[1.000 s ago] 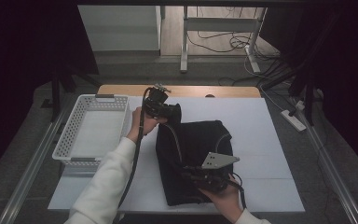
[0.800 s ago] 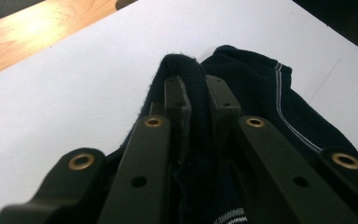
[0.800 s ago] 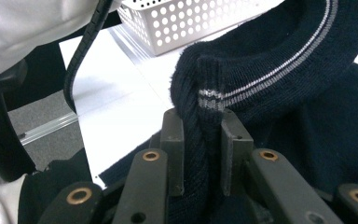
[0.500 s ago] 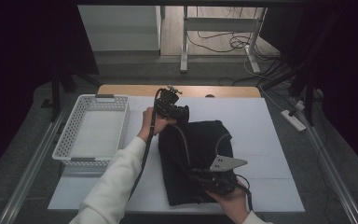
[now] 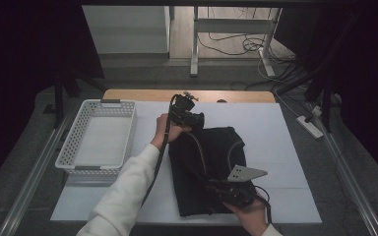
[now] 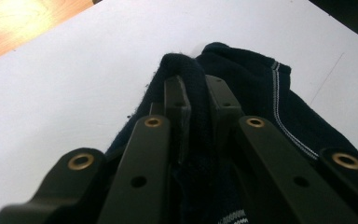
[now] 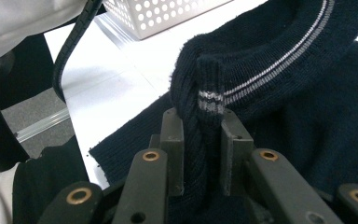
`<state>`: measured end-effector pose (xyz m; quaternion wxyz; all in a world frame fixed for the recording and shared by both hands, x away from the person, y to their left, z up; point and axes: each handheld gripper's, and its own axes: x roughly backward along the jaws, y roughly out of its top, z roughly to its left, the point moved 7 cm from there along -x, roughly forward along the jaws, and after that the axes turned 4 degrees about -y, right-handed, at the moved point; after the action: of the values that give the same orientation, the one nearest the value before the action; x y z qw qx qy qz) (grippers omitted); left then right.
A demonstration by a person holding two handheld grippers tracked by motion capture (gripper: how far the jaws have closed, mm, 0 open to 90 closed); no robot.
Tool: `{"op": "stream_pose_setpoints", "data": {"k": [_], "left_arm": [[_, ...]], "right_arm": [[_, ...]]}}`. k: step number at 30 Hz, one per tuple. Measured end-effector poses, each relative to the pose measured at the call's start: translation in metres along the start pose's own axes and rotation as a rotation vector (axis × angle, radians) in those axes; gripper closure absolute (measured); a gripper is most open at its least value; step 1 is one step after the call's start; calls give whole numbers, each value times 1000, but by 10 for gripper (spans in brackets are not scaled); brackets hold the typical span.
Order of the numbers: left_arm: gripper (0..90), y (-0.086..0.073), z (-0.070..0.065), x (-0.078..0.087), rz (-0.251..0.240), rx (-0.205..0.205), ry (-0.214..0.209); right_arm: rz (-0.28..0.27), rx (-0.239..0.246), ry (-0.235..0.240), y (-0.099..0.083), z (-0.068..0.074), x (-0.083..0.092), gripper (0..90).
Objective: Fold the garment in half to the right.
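While both grippers (image 6: 196,100) (image 7: 199,140) pinch the dark sweater (image 5: 211,162), keep their grips level and taut — lay the fold flat on the white table (image 5: 285,128).

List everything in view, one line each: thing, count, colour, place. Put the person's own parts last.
Knit garment: one, dark navy with thin pale stripes, folded on the white table top, clamped at two edges.
Basket: one, white perforated plastic, left part of the table.
Table top: one, white, with a wooden edge at the far side.
Power strip: one, white, floor at right.
Left gripper: one, black, shut on the garment's far edge.
Right gripper: one, black, shut on the striped near edge.
Sleeve: one, white, left forearm.
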<state>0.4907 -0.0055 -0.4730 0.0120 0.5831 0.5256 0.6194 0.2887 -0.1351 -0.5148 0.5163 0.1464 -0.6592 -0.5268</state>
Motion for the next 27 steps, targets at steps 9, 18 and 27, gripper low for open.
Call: {"op": "stream_pose_setpoints", "data": {"k": [9, 18, 27], "left_arm": [[798, 6, -6, -10, 3, -13, -15], [797, 13, -13, -24, 8, -23, -30], [794, 18, -16, -47, 25, -20, -48]], "right_arm": [[4, -8, -21, -5, -3, 4, 746], [7, -27, -40, -10, -9, 12, 745], [13, -56, -71, -18, -19, 22, 744]]}}
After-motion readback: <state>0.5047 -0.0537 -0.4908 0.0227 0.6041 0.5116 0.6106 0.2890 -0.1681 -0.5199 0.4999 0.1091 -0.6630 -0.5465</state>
